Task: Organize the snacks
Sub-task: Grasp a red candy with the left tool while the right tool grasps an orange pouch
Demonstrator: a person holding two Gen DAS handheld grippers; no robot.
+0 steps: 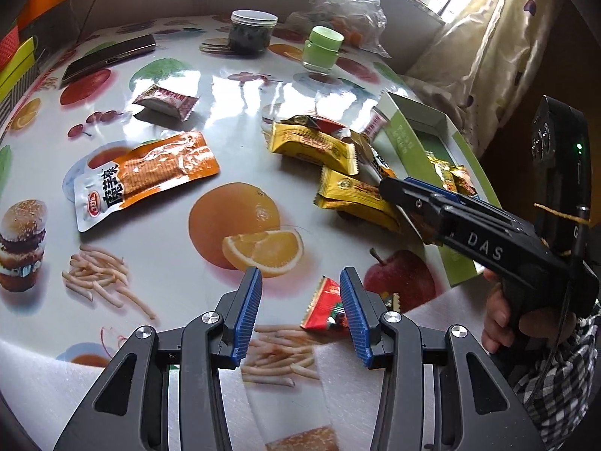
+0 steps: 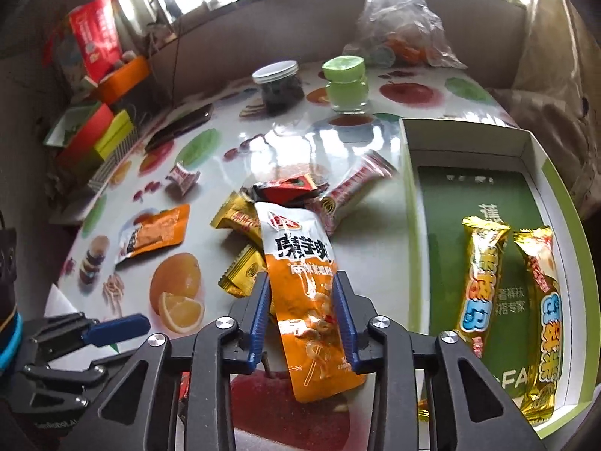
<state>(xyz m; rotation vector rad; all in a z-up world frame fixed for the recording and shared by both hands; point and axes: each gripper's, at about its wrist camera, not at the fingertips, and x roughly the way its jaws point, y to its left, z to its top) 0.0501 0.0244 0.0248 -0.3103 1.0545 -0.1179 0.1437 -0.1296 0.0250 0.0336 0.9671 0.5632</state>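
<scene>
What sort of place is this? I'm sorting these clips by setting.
Most likely a home, at a round table covered with a fruit-and-burger print. A curtained window stands behind it, and everyday things lie about: a phone, a white-lidded jar and loose snack packets.

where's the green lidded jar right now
The green-lidded jar stands upright at the table's far edge in both wrist views, right of the white-lidded jar.

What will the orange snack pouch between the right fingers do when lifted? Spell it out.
Likely floppy: the orange snack pouch is a thin flat sachet, already bowed between the right gripper fingers. Probably light, since it looks thin. Possibly slippery: its film is glossy, and the long end beyond the fingers may droop or swing.
</scene>
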